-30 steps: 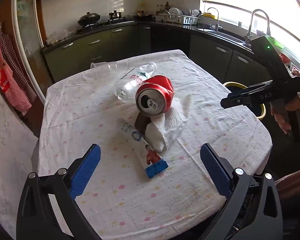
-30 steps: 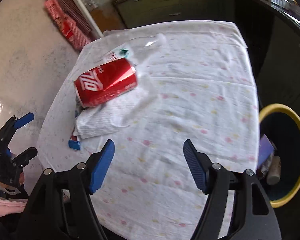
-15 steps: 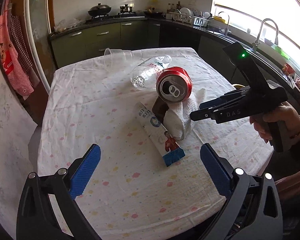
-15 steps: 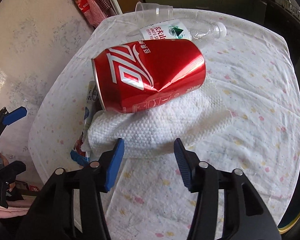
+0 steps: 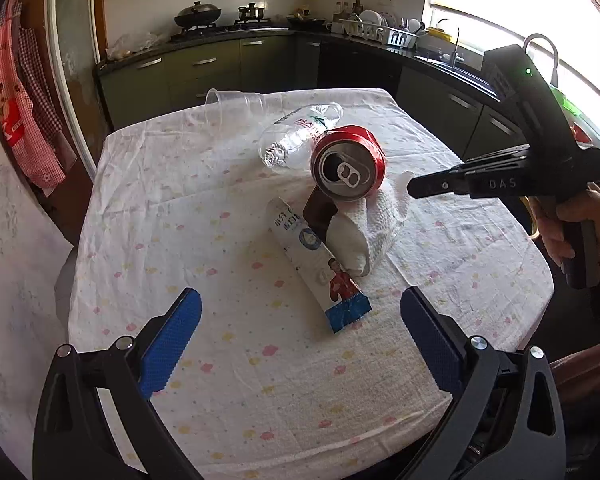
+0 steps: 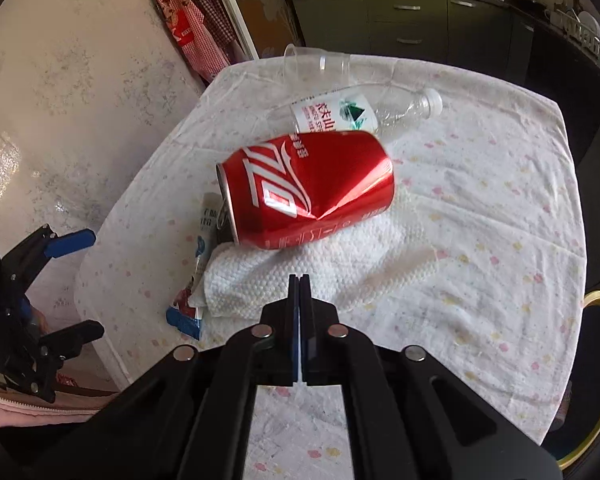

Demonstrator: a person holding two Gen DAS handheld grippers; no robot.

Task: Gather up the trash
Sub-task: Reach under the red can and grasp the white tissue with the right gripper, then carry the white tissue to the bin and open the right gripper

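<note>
Red dented can (image 6: 308, 192), white dimpled paper towel (image 6: 300, 276), pastel-spotted tablecloth (image 6: 500, 208), perhaps blue-ended wrapper (image 5: 320, 268).

a dented red soda can (image 6: 308, 190) lies on its side atop a white paper towel (image 6: 320, 276) on a cloth-covered tabletop (image 6: 500, 208). the right gripper (image 6: 299, 280) points at the towel, fingers pressed together. behind the can lie a clear plastic bottle (image 6: 356, 114) and a clear cup (image 6: 314, 64).
</note>
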